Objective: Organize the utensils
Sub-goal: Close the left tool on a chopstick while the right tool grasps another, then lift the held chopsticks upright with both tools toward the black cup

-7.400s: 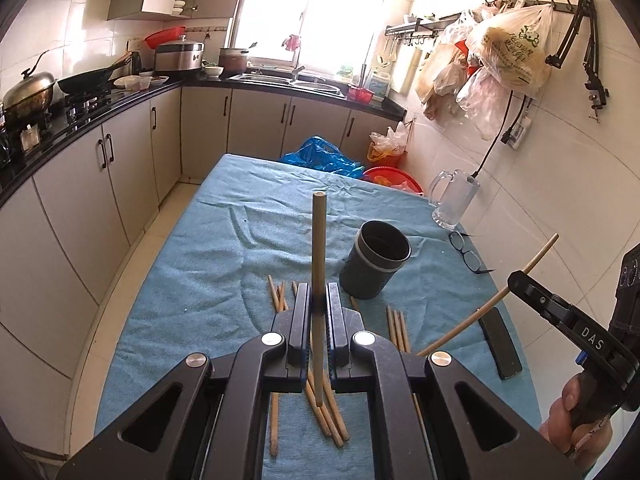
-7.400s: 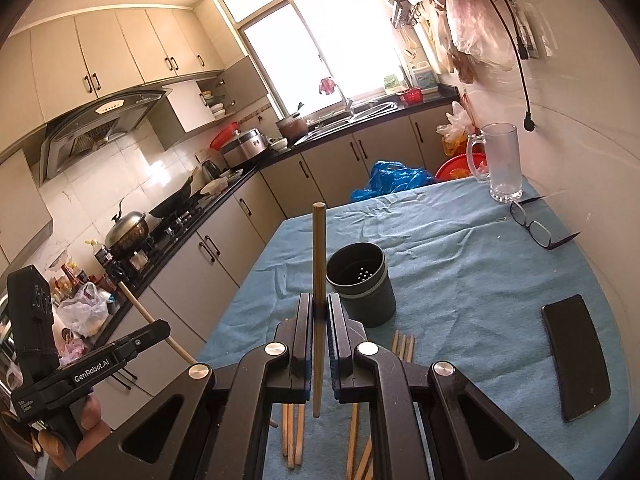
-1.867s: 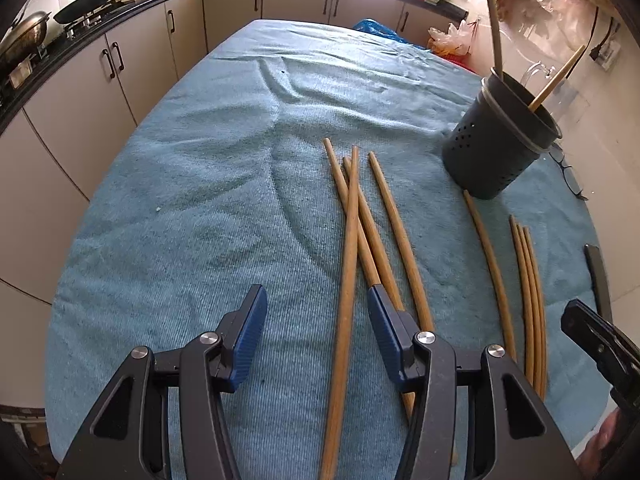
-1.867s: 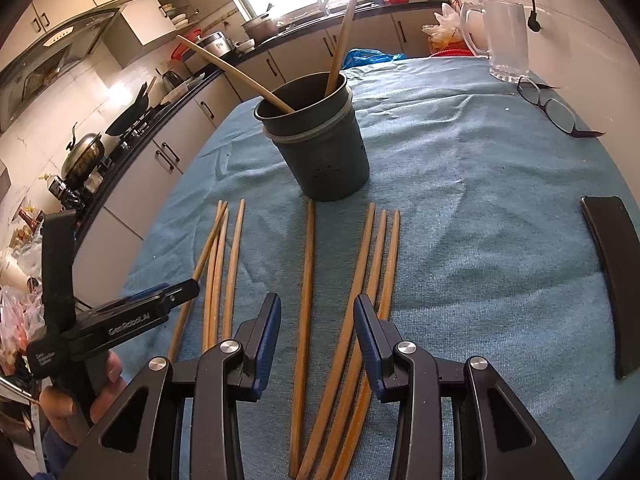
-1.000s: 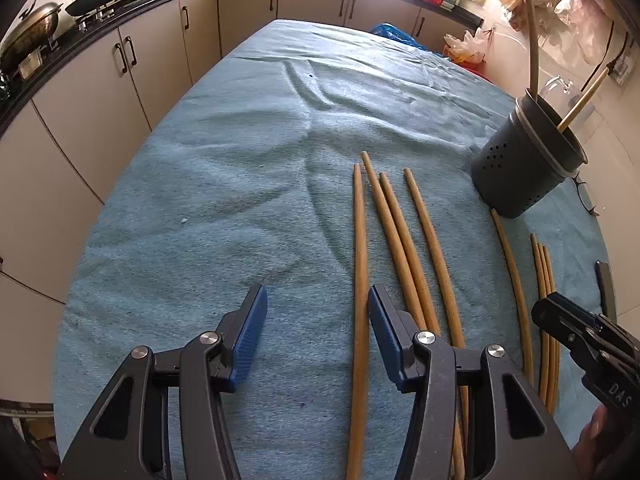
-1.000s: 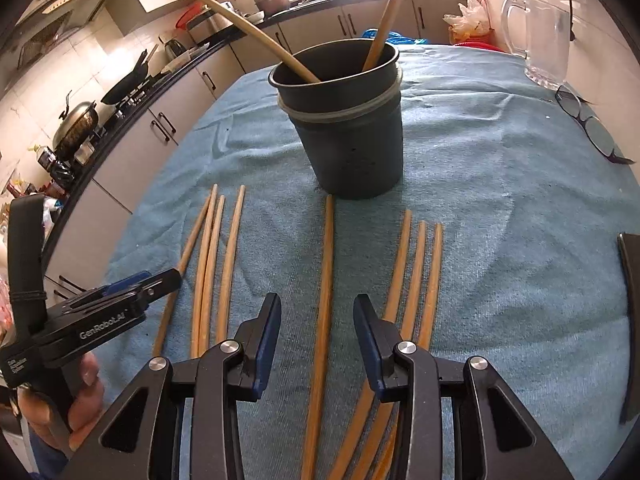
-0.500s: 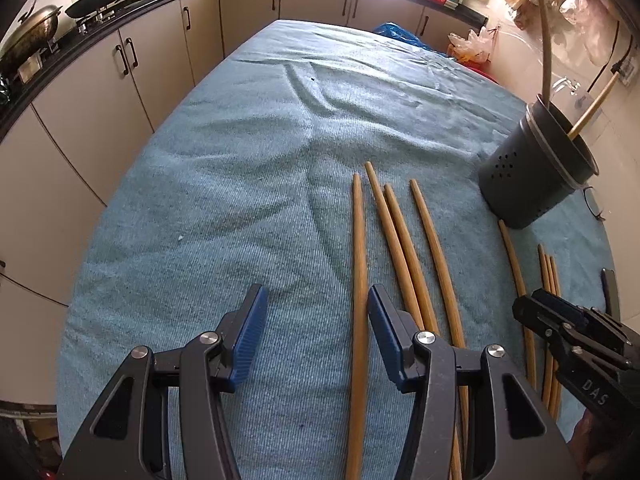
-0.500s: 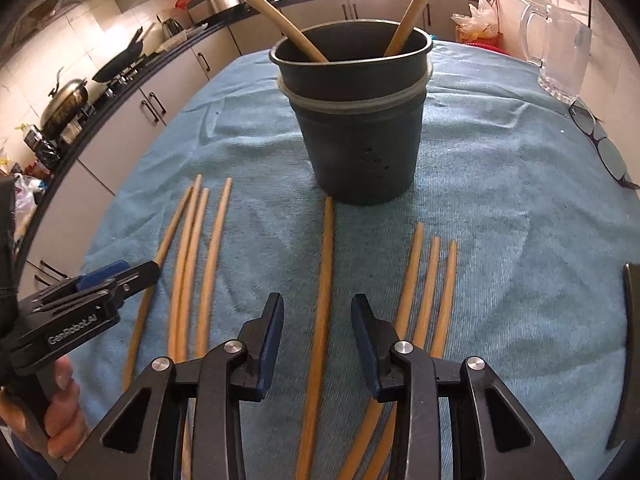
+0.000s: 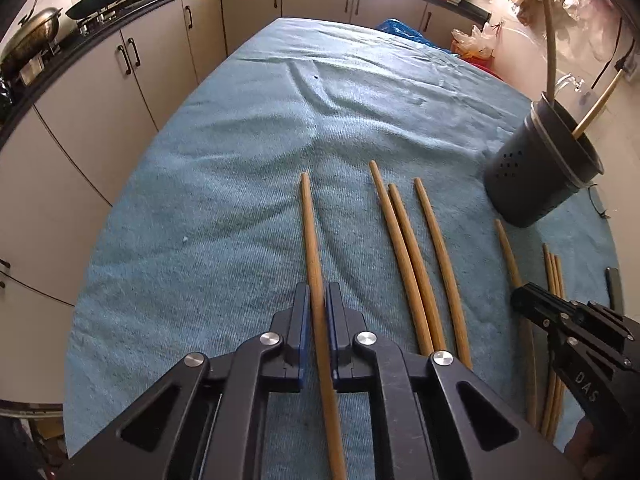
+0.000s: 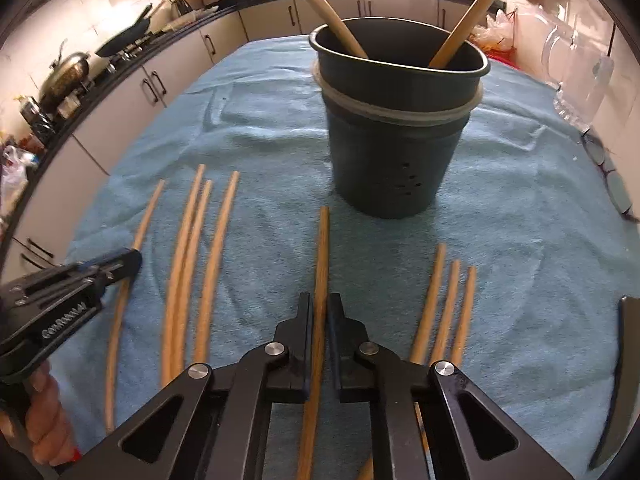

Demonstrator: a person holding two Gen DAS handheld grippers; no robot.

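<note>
Several wooden chopsticks lie lengthwise on the blue cloth (image 9: 240,152). My left gripper (image 9: 317,296) is shut on the leftmost chopstick (image 9: 310,232), which still lies on the cloth. A group of three chopsticks (image 9: 416,264) lies just to its right. My right gripper (image 10: 320,306) is shut on a single chopstick (image 10: 323,248) whose far tip points at the dark grey holder (image 10: 396,140). Two chopsticks stand tilted in the holder. Three more chopsticks (image 10: 448,312) lie to the right. In the right wrist view the left gripper (image 10: 120,260) shows at the left edge.
A black phone (image 10: 616,380) lies at the cloth's right edge, with glasses (image 10: 612,184) and a glass mug (image 10: 576,76) beyond it. Kitchen cabinets (image 9: 132,80) and a stove with pans line the left side. The holder (image 9: 540,168) stands at the right of the left wrist view.
Both grippers' jaws have closed, each on the chopstick that lay between them. The right gripper came a little nearer to the holder. The left gripper stayed where it was.
</note>
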